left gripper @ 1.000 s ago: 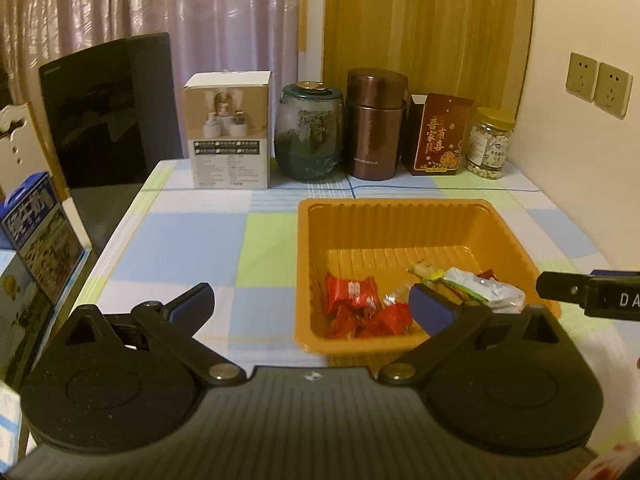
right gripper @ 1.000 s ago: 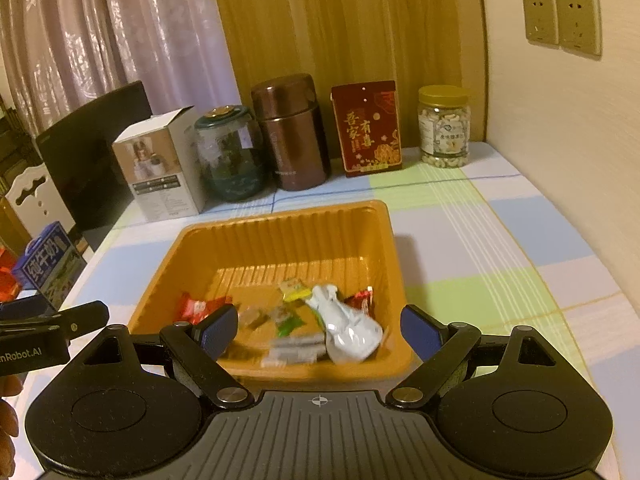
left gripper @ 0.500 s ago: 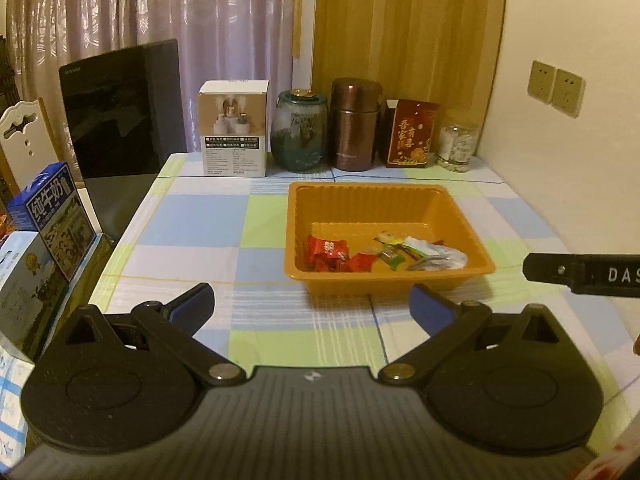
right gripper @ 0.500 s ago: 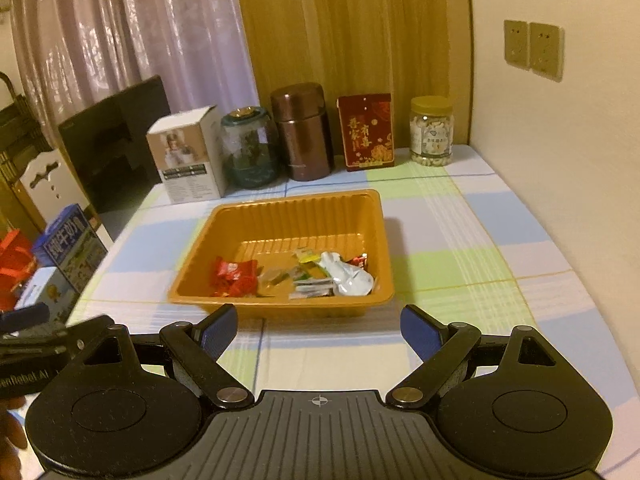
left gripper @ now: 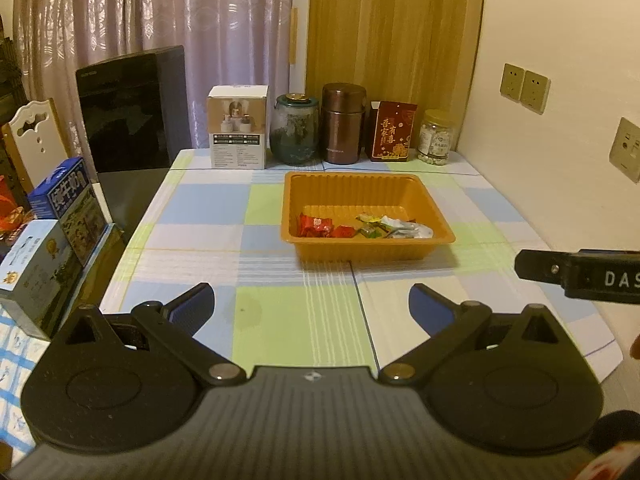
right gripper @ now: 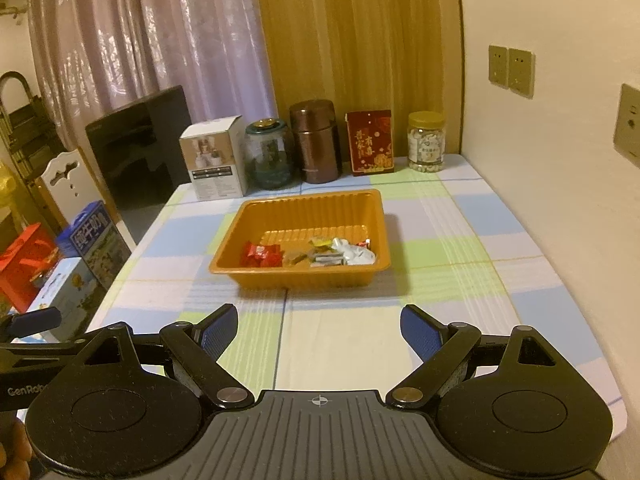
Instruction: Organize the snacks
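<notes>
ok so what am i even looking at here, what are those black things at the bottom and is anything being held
Those black shapes are two handheld grabbing tools; a person holds one in each hand. Each carries a camera looking forward along its two blue-padded fingers. One picture is from the left tool, the other from the right tool. Both are open and hold nothing. Ahead, on a checked tablecloth, sits an orange tray holding wrapped snacks. Jars and boxes line the back edge.
</notes>
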Demonstrator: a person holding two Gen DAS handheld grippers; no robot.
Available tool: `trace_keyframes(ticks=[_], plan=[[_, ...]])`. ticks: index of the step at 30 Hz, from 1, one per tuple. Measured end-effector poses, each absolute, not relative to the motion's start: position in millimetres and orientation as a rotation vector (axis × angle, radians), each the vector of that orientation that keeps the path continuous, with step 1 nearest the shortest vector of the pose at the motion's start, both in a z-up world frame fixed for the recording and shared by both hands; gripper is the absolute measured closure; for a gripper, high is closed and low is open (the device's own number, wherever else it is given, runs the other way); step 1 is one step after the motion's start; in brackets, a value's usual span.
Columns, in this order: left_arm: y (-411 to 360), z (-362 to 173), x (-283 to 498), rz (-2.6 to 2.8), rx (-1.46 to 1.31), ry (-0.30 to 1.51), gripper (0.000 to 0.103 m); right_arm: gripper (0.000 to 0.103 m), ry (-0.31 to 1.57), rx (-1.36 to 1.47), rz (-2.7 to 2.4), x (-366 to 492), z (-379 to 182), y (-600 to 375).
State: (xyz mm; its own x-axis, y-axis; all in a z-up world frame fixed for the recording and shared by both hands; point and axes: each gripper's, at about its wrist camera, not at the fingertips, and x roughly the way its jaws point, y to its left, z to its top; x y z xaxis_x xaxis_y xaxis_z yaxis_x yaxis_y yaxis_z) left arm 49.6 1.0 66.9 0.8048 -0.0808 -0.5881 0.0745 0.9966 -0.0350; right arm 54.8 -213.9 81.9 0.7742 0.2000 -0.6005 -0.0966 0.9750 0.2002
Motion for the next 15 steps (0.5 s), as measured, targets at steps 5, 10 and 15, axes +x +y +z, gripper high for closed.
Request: trace_keyframes(ticks=[5, 10, 15], plan=[[1, 73, 28, -0.076, -0.013, 0.626, 0.0, 0.015, 0.665, 0.158, 0.162, 26, 88, -214], [2, 77, 6, -0.048, -0.011, 0.631, 0.0, 0.015, 0.664, 0.143, 0.172, -1, 91, -212], [0, 79, -15, -0.072, -0.016, 0.641, 0.0, 0.015, 0.667, 0.143, 0.17, -23, 90, -213]])
